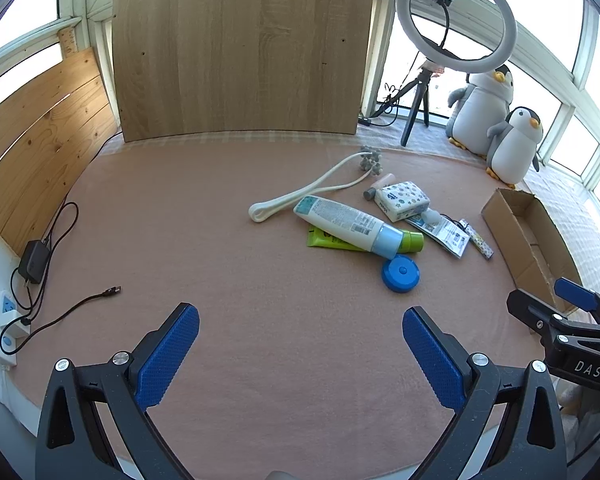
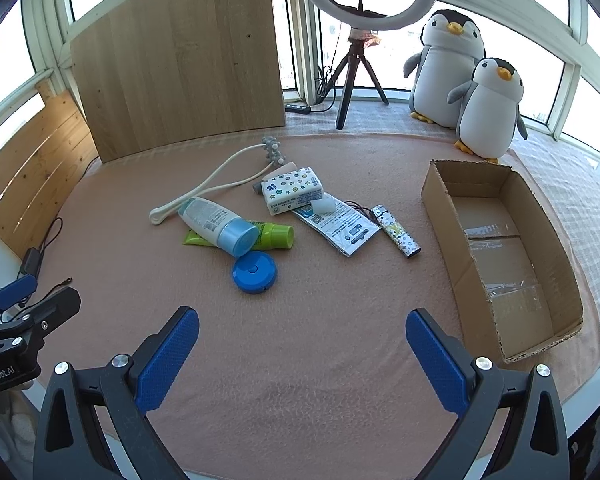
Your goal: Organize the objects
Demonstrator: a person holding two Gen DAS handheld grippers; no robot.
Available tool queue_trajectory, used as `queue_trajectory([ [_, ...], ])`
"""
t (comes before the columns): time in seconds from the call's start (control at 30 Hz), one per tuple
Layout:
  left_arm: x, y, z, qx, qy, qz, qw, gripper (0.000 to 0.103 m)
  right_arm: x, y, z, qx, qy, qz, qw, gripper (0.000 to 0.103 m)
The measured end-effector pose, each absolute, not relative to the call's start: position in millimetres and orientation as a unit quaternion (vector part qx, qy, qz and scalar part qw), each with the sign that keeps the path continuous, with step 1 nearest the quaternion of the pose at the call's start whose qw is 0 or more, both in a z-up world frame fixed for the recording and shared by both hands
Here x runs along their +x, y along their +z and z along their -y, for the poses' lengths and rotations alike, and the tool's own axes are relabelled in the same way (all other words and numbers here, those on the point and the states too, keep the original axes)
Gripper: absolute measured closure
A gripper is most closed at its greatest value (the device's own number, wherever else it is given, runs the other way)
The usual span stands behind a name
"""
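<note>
Left wrist view: the left gripper [image 1: 300, 352], ribbed blue pads spread wide and empty, hovers over fuzzy pink cloth [image 1: 228, 248]; a glossy white bottle [image 1: 342, 222] lies across a green tube [image 1: 410, 241].

Right wrist view: the right gripper [image 2: 302, 354], equally wide and empty, faces a round blue tape measure [image 2: 254, 272] and, at the right, an oblong corrugated cardboard box [image 2: 440, 196].

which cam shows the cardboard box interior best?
Right wrist: the cardboard box is whole, open top facing the lens, taped floor visible and bare. Left wrist catches only its far-right sliver, partly behind the right gripper.
</note>
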State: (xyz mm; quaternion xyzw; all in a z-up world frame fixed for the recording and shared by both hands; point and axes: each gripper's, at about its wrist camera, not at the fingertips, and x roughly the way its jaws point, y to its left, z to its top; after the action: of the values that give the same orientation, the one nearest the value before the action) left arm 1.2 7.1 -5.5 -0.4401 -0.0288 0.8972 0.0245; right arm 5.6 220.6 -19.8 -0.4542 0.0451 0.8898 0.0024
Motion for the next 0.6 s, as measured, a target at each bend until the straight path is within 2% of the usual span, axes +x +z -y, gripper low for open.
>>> queue_trajectory([
  [0.6,-1.3,-4.9,-9.1,-0.441,0.897,0.028,0.026,0.0,3.9,-21.2,-219.8,-0.457,0.888,-0.045,0.002,0.001],
])
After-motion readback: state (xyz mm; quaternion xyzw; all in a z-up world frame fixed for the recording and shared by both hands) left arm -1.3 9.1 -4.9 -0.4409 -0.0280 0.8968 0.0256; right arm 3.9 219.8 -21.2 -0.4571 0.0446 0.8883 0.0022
